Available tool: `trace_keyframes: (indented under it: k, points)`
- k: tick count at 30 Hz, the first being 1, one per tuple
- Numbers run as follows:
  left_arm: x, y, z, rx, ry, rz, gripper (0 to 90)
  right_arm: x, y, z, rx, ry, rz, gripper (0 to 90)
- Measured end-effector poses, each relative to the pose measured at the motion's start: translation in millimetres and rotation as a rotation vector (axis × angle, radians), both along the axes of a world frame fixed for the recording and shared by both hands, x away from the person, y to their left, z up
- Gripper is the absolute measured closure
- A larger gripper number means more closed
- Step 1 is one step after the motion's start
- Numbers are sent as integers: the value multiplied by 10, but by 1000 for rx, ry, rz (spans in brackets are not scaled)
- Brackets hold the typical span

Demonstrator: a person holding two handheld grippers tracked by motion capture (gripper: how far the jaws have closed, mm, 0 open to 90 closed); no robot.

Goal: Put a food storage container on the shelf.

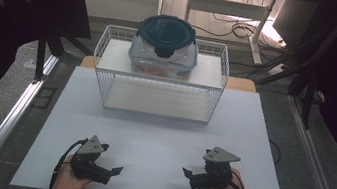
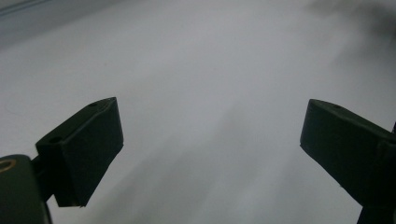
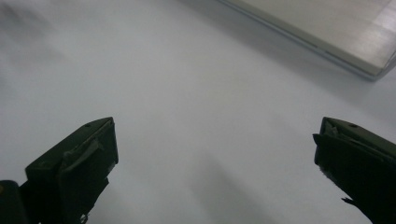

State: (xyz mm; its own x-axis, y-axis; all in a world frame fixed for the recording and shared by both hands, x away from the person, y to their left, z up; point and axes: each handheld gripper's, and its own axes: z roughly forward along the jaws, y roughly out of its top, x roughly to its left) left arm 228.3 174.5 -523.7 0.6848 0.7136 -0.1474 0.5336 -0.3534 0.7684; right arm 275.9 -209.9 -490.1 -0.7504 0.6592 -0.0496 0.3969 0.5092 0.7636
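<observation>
A clear food container (image 1: 163,53) with a dark blue latched lid (image 1: 167,30) stands on top of a white wire rack (image 1: 109,73) at the far middle of the white table (image 1: 160,134). Something orange shows through its wall. My left gripper (image 1: 114,171) rests near the front left edge, open, jaws wide apart over bare table (image 2: 210,135). My right gripper (image 1: 187,173) rests near the front right, open too, nothing between its jaws (image 3: 215,149). Both point inward toward each other.
The rack has a lower shelf (image 1: 158,100) under the upper one. Metal rails (image 1: 10,121) run along both sides of the table. A desk frame and cables (image 1: 237,26) lie on the floor beyond. A pale board edge (image 3: 327,28) shows in the right gripper view.
</observation>
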Motion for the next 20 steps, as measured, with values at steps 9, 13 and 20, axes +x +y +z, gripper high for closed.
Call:
trace_keyframes:
  k: [9, 13, 20]
  points:
    - [37, -64, -106, 43, 44, -12, 45, -30, -13, -125, -18, 37, -4, 0]
    - [48, -70, -129, 53, 57, -15, 43, -25, -6, -183, -36, 57, 3, 0]
    - [64, -74, -146, 56, 70, -19, 41, 3, -2, -250, -68, 82, 0, 0]
